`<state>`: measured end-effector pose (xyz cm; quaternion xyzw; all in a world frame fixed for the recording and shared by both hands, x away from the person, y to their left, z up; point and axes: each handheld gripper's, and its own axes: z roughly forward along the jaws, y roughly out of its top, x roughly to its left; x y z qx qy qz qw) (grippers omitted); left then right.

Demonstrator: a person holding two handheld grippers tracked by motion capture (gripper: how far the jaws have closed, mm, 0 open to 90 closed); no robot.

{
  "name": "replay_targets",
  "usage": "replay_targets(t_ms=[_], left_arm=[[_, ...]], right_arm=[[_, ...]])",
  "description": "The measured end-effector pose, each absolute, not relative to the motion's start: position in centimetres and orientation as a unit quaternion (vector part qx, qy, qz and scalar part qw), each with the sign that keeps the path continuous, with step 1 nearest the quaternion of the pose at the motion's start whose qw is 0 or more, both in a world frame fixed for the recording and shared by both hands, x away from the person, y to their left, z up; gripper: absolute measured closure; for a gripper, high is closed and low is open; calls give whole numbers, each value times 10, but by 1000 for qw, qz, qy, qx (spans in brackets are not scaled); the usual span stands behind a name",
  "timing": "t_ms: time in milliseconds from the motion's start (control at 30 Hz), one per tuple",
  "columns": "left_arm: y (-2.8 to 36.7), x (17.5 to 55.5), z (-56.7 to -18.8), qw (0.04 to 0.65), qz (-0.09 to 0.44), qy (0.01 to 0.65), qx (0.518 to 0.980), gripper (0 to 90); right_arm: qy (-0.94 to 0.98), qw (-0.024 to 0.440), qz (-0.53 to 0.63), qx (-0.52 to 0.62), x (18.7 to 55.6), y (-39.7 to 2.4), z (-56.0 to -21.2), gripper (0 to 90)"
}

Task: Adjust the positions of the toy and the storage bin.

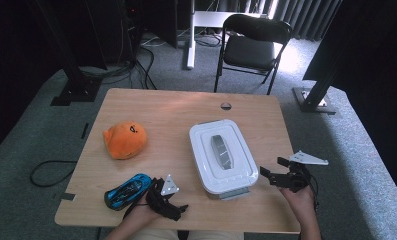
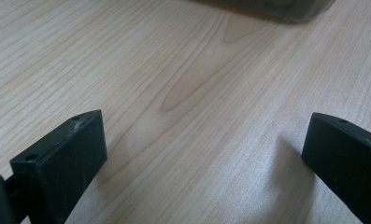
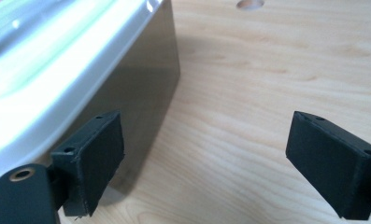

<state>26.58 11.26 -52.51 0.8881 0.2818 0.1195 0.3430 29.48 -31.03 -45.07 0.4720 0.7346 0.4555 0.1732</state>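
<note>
Each gripper has 2 matte black, blocky jaws with small screw holes. The left gripper (image 1: 178,209) and the right gripper (image 1: 274,169) each carry a grey 3-cornered plate.

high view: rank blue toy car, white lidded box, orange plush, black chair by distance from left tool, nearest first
From the left tool:
1. Blue toy car, just to its left at the table's near edge.
2. White lidded box, to its right, mid-table.
3. Orange plush, farther back on the left.
4. Black chair, on the floor beyond the table.

plush toy (image 1: 124,140) left of box (image 1: 222,155)
</note>
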Motion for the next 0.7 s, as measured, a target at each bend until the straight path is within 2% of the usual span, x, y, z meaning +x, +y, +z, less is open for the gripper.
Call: replay_targets(t_ms=[333,533,700], left_arm=[[113,266,-525,343,119,282,888,6],[113,266,-525,344,119,282,888,6],[113,266,-525,344,119,282,888,6]], right_arm=[[728,201,471,456,285,-290,-404,113],[735,207,472,441,281,-272,-392,114],[751,189,470,425,280,-252,-387,113]])
